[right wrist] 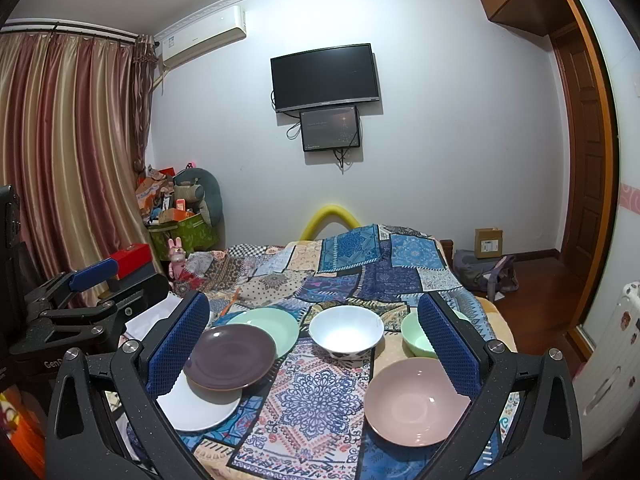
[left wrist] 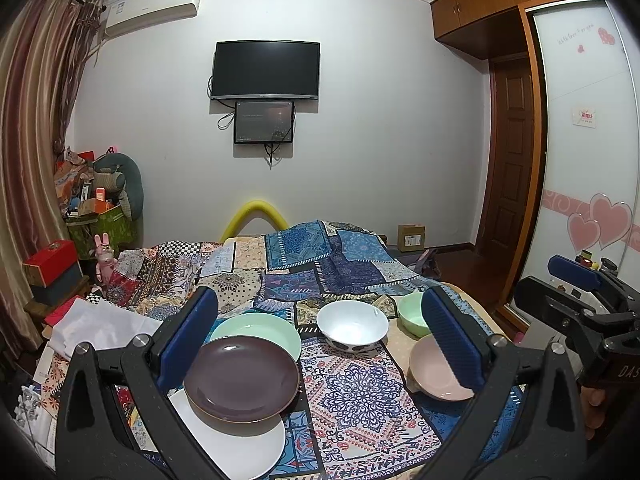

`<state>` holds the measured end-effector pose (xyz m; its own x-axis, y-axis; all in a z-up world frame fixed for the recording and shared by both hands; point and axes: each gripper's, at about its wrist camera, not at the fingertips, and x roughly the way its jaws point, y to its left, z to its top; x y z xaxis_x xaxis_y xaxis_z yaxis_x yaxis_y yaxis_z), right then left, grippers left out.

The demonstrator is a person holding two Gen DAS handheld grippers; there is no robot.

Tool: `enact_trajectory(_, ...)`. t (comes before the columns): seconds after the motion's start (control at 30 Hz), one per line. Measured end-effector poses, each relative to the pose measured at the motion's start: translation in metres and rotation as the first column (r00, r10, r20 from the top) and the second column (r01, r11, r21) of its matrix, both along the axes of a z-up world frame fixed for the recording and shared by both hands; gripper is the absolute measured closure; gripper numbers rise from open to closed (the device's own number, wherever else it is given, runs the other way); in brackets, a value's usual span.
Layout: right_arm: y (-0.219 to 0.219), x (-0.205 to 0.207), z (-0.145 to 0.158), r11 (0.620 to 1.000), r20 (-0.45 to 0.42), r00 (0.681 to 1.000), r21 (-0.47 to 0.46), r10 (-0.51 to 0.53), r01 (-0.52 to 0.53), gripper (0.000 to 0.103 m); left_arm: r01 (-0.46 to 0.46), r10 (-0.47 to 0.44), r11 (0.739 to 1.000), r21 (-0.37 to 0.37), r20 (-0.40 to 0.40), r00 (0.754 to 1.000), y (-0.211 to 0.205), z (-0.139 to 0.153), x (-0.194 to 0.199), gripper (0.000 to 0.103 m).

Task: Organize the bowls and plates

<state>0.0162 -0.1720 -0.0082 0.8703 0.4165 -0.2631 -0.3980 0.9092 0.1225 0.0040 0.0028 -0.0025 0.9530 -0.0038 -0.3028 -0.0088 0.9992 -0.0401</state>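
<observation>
Plates: dark purple round plate point(left wrist: 241, 378) overlaps white plate point(left wrist: 236, 440) and mint-green plate point(left wrist: 258, 330) on patterned cloth point(left wrist: 360, 400). 3 bowls beside. Left gripper point(left wrist: 320, 344) and right gripper point(right wrist: 314, 352) spread, holding nothing.

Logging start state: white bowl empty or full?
Empty. The white bowl sits upright on the patterned cloth; its bare inside shows in both views.

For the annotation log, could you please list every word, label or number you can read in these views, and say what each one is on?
"DAS", cut off: body of the right claw.
"GenR", cut off: body of the left claw.
Pale script on the wardrobe door: too faint to read.
Red-and-white card on that door: blurred.
Air conditioner label: too small.
Cardboard box label: too small.
</observation>
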Motion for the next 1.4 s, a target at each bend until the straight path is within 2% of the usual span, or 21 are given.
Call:
enact_trajectory(0.4, 0.005, 0.008, -0.007, 1.0, -0.02, 1.0, -0.006, 0.001, -0.001, 0.0, 0.015, -0.015, 1.0, -0.018, -0.014, 1.0, -0.001, 0.001, -0.001, 0.0)
enact_trajectory(0.67, 0.018, 0.027, -0.021, 1.0, -0.07, 0.997, -0.009, 0.023, -0.024, 0.0, 0.022, -0.024, 1.0, -0.022, -0.064, 0.998, 0.022, -0.011, 0.015, 0.0)
enact_trajectory(0.7, 0.02, 0.029, -0.023, 1.0, -0.077, 0.997, -0.012, 0.026, -0.027, 0.0, 0.019, -0.02, 1.0, -0.01, -0.049, 0.999, 0.027, -0.013, 0.016, 0.0)
enact_trajectory(0.9, 0.035, 0.049, -0.04, 0.998, -0.134, 0.99, -0.018, 0.049, -0.052, 0.0, -0.005, 0.01, 0.999, 0.043, -0.124, 0.992, 0.058, -0.024, 0.029, 0.0)
enact_trajectory(1.07, 0.049, 0.066, -0.056, 0.996, -0.196, 0.978, -0.027, 0.074, -0.08, 0.0, -0.01, 0.02, 0.997, 0.072, -0.144, 0.989, 0.087, -0.033, 0.036, 0.0)
enact_trajectory(1.13, 0.054, 0.073, -0.063, 0.995, -0.22, 0.972, -0.03, 0.082, -0.091, 0.003, -0.025, 0.04, 0.995, 0.097, -0.155, 0.987, 0.098, -0.034, 0.038, 0.0)
enact_trajectory(1.23, 0.063, 0.085, -0.073, 0.993, -0.264, 0.96, -0.032, 0.099, -0.111, 0.008, -0.048, 0.075, 0.989, 0.138, -0.196, 0.978, 0.118, -0.036, 0.044, 0.0)
enact_trajectory(1.27, 0.067, 0.089, -0.078, 0.992, -0.282, 0.953, -0.032, 0.107, -0.121, 0.008, -0.054, 0.077, 0.992, 0.115, -0.206, 0.975, 0.125, -0.041, 0.048, 0.0)
enact_trajectory(1.4, 0.079, 0.1, -0.093, 0.989, -0.33, 0.935, -0.029, 0.13, -0.148, 0.013, -0.09, 0.122, 0.989, 0.121, -0.284, 0.951, 0.152, -0.056, 0.063, 0.0)
